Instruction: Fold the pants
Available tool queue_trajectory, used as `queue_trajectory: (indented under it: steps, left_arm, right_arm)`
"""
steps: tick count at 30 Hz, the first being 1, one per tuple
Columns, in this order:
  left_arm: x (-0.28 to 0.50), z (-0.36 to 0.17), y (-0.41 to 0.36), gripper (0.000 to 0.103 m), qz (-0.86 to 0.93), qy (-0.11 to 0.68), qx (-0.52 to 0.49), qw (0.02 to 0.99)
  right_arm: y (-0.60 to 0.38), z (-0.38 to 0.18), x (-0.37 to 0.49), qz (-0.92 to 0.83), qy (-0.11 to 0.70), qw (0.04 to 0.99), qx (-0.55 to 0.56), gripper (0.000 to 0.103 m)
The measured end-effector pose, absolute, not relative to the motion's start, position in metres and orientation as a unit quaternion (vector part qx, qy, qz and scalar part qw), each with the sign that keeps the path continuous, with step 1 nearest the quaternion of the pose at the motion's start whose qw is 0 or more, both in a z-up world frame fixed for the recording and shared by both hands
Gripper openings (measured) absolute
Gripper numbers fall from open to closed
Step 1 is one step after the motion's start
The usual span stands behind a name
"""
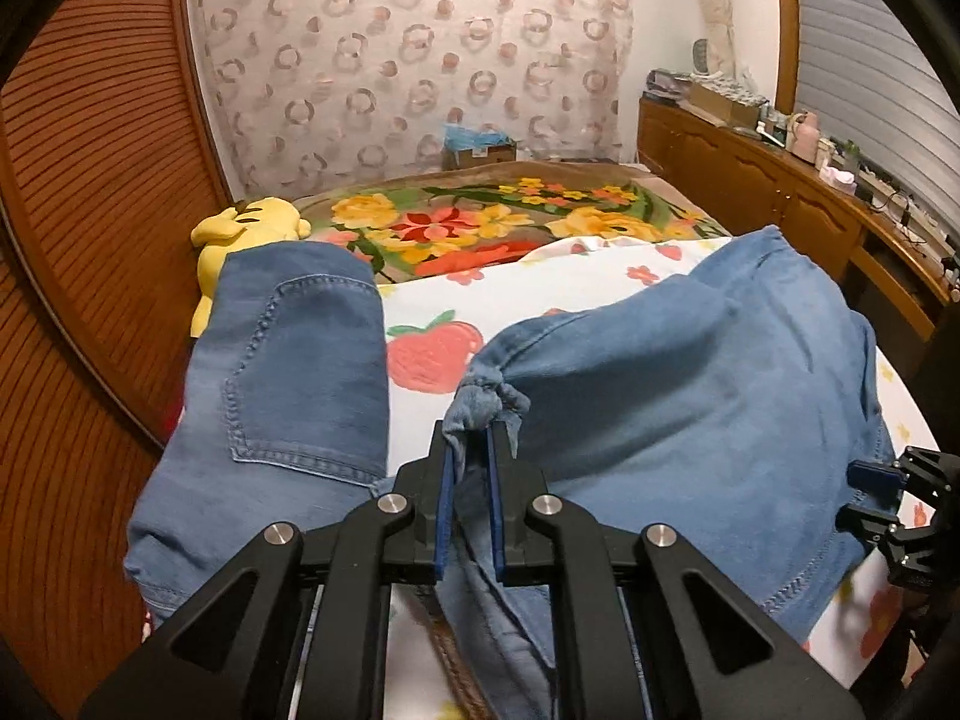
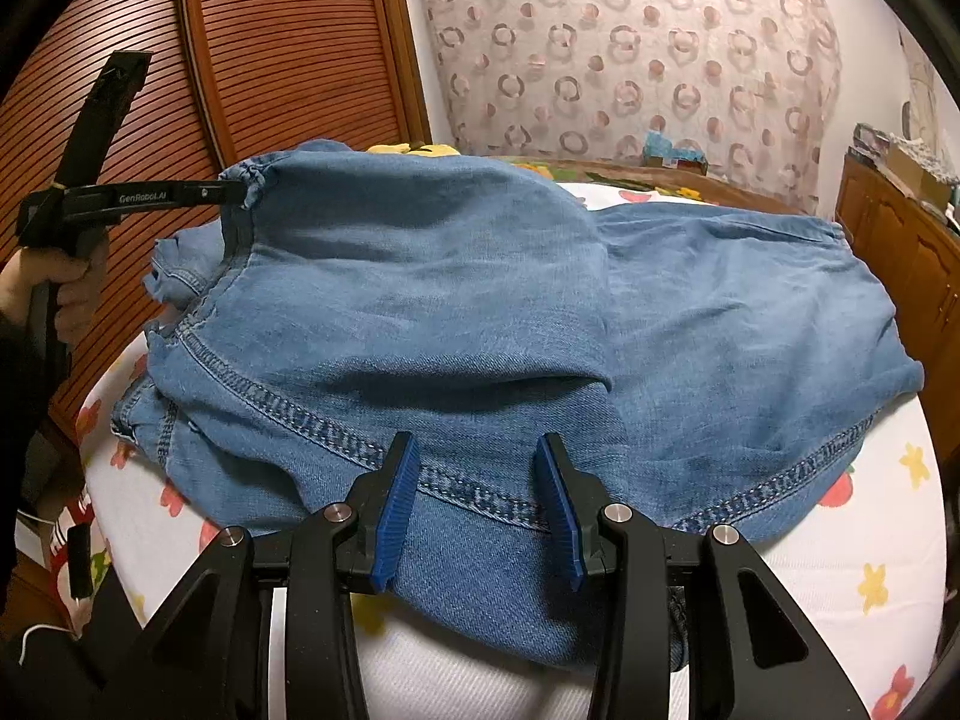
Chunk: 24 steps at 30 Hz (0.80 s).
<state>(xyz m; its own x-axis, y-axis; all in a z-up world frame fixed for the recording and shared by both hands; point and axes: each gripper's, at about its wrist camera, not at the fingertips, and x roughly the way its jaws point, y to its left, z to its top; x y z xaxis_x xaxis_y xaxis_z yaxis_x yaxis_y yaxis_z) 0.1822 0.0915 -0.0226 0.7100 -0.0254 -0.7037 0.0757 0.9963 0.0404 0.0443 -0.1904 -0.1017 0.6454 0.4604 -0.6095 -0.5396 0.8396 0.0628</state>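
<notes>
Blue denim pants (image 2: 480, 312) lie spread across a flower-print bed sheet (image 2: 840, 588). The right gripper (image 2: 477, 468) hovers spread-fingered over a stitched seam at the sheet's near edge. At the far left, the left gripper (image 2: 243, 192) pinches a lifted bunch of denim.

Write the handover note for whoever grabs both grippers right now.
Left gripper: shut on a bunched edge of the blue denim pants, held lifted.
Right gripper: open, jaws straddling the stitched hem, not gripping.
Pants lie crumpled on the white strawberry-print bedsheet; one part with a back pocket lies to the left.
Done: no neat fold visible.
Left: grip the hem, flatten, fold.
</notes>
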Motion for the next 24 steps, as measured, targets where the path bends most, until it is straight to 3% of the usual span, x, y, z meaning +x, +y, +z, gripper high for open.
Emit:
queue_trajectory:
  steps: [6, 8, 11, 24]
  left_arm:
    - [0.176, -0.03, 0.102, 0.021, -0.026, 0.382, 0.01, 0.924]
    - [0.174, -0.034, 0.102, 0.035, -0.027, 0.383, 0.006, 0.923]
    - [0.166, -0.038, 0.106, 0.05, -0.033, 0.379, -0.005, 0.925]
    - [0.103, -0.052, 0.084, 0.05, -0.07, 0.364, -0.007, 0.929]
  right_arm:
    - [-0.191, -0.102, 0.045, 0.277, 0.318, 0.905, -0.061, 0.042]
    - [-0.191, -0.102, 0.046, 0.277, 0.318, 0.905, -0.061, 0.042]
    - [-0.191, -0.102, 0.046, 0.277, 0.318, 0.905, -0.06, 0.042]
    - [-0.2, -0.099, 0.039, 0.285, 0.321, 0.901, -0.064, 0.042]
